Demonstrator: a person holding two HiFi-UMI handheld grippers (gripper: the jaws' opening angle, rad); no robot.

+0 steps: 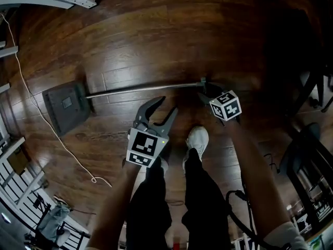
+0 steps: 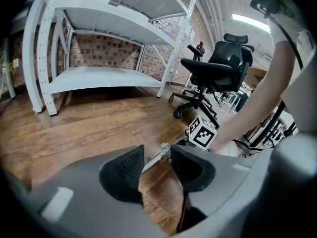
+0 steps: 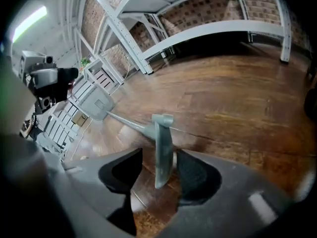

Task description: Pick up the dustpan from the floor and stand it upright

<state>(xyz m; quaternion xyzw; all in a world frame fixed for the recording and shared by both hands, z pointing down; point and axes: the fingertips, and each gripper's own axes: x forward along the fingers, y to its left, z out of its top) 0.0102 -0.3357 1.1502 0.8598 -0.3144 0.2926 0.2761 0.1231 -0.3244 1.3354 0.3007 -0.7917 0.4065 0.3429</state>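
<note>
The grey dustpan (image 1: 65,105) lies flat on the wooden floor at the left, and its long metal handle (image 1: 145,89) runs right to a grip end (image 1: 204,82). My right gripper (image 1: 209,94) is down at that end. In the right gripper view the grey grip (image 3: 162,148) stands between the jaws of my right gripper (image 3: 159,158) with small gaps on both sides, and the pan (image 3: 94,103) lies far off. My left gripper (image 1: 165,105) hovers just short of the handle's middle. Its jaws (image 2: 157,155) stand a little apart and are empty, with the handle's tip (image 2: 161,151) seen beyond them.
The person's white shoes (image 1: 196,139) stand just behind the handle. A white cord (image 1: 47,124) trails across the floor past the pan. White metal shelving (image 2: 99,73) and a black office chair (image 2: 213,68) stand further off. Chair legs (image 1: 307,155) and racks crowd the right and lower-left edges.
</note>
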